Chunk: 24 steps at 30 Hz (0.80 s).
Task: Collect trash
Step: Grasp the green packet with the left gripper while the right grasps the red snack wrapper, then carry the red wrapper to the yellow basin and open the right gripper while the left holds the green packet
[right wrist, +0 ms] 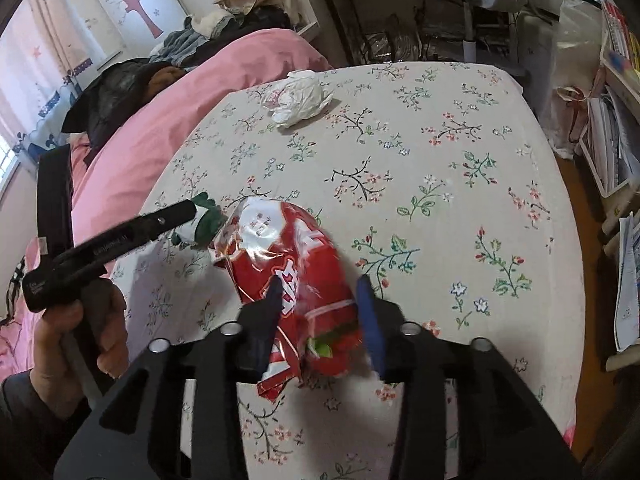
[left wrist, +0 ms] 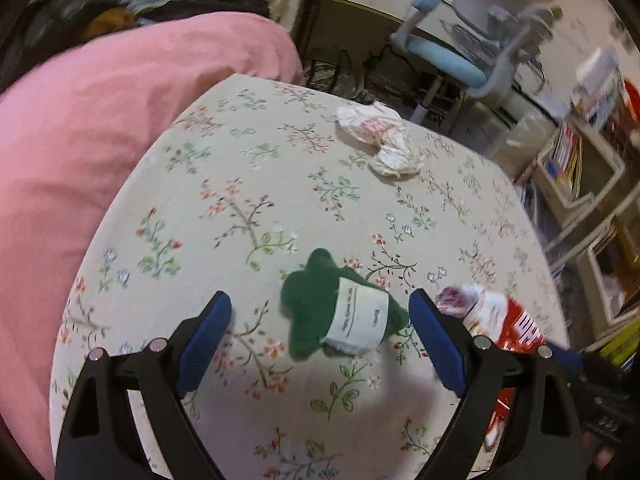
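A green cloth bundle with a white label [left wrist: 344, 308] lies on the floral bedsheet [left wrist: 260, 184]. My left gripper [left wrist: 320, 320] is open, its blue fingers on either side of the bundle, just above it. My right gripper [right wrist: 320, 304] is shut on a red and white snack bag [right wrist: 288, 264] and holds it over the sheet. The bag also shows at the right of the left wrist view [left wrist: 492, 320]. A crumpled white wrapper [left wrist: 380, 136] lies further back on the sheet; it also shows in the right wrist view [right wrist: 300, 98]. The green bundle [right wrist: 204, 220] shows partly behind the left gripper's finger there.
A pink quilt [left wrist: 100, 140] covers the bed's left side, with dark clothes [right wrist: 120, 92] piled on it. A blue and grey desk chair [left wrist: 472, 48] stands beyond the bed. Shelves with books [left wrist: 580, 168] stand to the right. The bed's right edge drops to a wooden floor [right wrist: 576, 248].
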{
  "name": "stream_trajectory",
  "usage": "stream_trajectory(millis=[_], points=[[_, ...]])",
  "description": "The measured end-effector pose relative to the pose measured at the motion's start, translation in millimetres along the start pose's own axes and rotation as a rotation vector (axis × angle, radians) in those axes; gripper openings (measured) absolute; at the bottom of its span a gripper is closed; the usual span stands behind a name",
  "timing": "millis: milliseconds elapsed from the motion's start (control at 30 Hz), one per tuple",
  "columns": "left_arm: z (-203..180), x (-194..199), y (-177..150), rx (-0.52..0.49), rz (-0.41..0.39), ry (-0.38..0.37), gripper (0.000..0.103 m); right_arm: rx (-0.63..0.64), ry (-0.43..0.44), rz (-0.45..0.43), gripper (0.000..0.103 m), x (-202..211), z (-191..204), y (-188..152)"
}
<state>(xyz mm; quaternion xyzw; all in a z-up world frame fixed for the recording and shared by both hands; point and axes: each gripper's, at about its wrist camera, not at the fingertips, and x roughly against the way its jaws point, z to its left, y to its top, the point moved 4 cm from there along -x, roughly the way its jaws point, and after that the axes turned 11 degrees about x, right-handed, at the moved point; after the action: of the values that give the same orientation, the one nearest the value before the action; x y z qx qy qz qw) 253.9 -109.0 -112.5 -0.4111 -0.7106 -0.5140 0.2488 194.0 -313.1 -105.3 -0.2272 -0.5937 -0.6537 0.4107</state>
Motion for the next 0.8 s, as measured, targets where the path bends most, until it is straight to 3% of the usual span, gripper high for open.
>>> stream_trajectory(millis=[100, 133, 233, 267, 333, 500, 800], points=[[-3.3, -6.6, -1.3, -0.015, 0.019, -0.008, 0.086, -0.016, 0.008, 0.004, 0.040, -7.9, -0.6, 1.6], [-4.5, -8.1, -1.6, -0.018, 0.023, -0.013, 0.081, -0.015, 0.008, 0.009, 0.040, -14.1, 1.5, 5.5], [-8.1, -10.0, -2.2, -0.036, 0.037, -0.053, 0.050, -0.001, 0.000, 0.011, 0.039, -18.2, 3.8, 5.7], [-8.3, -9.5, -2.6, -0.028, 0.043, -0.076, 0.049, 0.012, -0.008, 0.011, 0.038, -19.0, 6.1, 6.4], [-6.5, -5.5, -4.4, -0.010, 0.046, -0.116, 0.046, 0.021, -0.015, 0.008, 0.019, -19.3, 8.1, 7.4], [-5.1, 23.8, -16.0, -0.035, 0.019, -0.140, 0.046, -0.011, -0.010, -0.048, 0.016, -2.4, 10.4, 3.4], [-8.3, 77.8, -55.5, -0.158, -0.064, -0.047, 0.046, -0.070, 0.001, -0.146, 0.016, 42.6, 24.1, -26.5]])
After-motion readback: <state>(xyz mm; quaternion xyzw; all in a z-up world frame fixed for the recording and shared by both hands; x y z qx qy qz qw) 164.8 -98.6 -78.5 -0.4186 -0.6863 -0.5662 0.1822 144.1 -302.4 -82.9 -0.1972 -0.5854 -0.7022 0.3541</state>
